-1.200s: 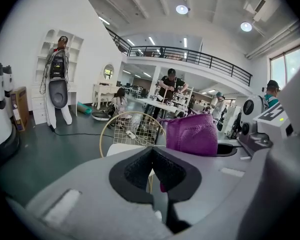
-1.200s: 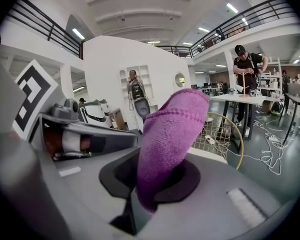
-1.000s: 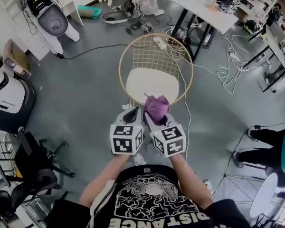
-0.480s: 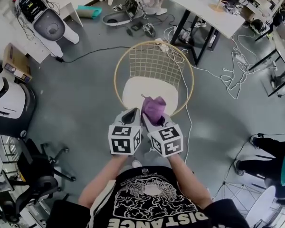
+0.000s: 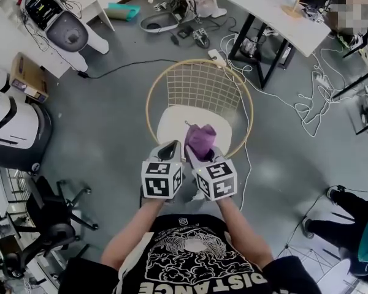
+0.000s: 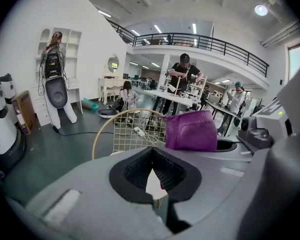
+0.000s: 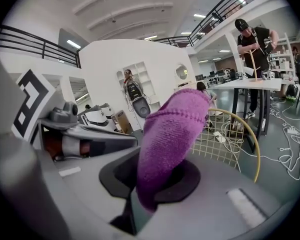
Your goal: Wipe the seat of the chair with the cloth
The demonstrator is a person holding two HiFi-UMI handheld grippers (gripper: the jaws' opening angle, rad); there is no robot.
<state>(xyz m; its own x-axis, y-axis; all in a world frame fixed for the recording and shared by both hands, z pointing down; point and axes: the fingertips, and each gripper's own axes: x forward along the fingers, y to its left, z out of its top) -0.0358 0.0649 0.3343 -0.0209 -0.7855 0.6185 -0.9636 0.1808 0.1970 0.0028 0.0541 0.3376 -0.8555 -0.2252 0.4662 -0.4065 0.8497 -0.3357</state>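
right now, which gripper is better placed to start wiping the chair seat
Right. The right gripper is shut on the purple cloth, held over the near edge of the white seat. The left gripper is shut and empty beside it.

Here's the count: one wire chair [image 5: 172, 121], one purple cloth [image 5: 200, 138], and two grippers, the left gripper [image 5: 170, 147] and the right gripper [image 5: 195, 154]. Along the left edge of the floor [image 5: 110, 121], one black office chair [image 5: 46, 219] and one cardboard box [image 5: 26, 78].
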